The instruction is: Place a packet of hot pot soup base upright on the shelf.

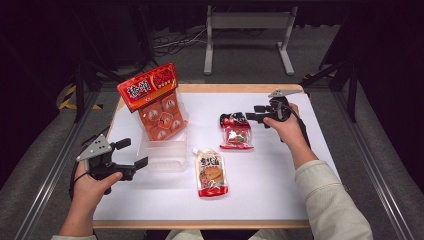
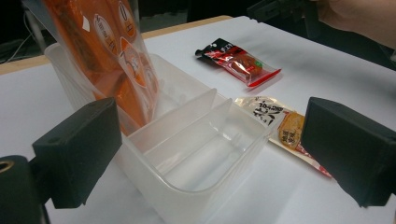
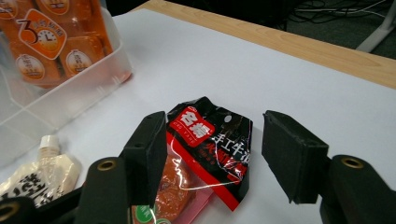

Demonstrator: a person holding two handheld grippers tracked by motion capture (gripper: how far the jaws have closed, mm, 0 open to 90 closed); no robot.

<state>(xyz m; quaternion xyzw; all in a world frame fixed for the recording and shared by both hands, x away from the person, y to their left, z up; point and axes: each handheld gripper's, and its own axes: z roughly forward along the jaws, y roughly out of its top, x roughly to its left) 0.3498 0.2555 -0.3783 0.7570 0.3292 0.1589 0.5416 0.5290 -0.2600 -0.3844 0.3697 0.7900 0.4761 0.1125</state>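
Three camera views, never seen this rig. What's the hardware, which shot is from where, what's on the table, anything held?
No robot arm here: a person holds a two-finger hand gripper in each hand. The high view looks down on the white table. The other two cameras ride on the grippers and look along their black fingers.

On the table: a clear divided container with an orange snack pack standing in it, a spouted sauce pouch, and a red-and-black snack packet.

The left gripper is open beside the container, holding nothing. The right gripper is open, fingers either side of the red-and-black packet, not gripping it.
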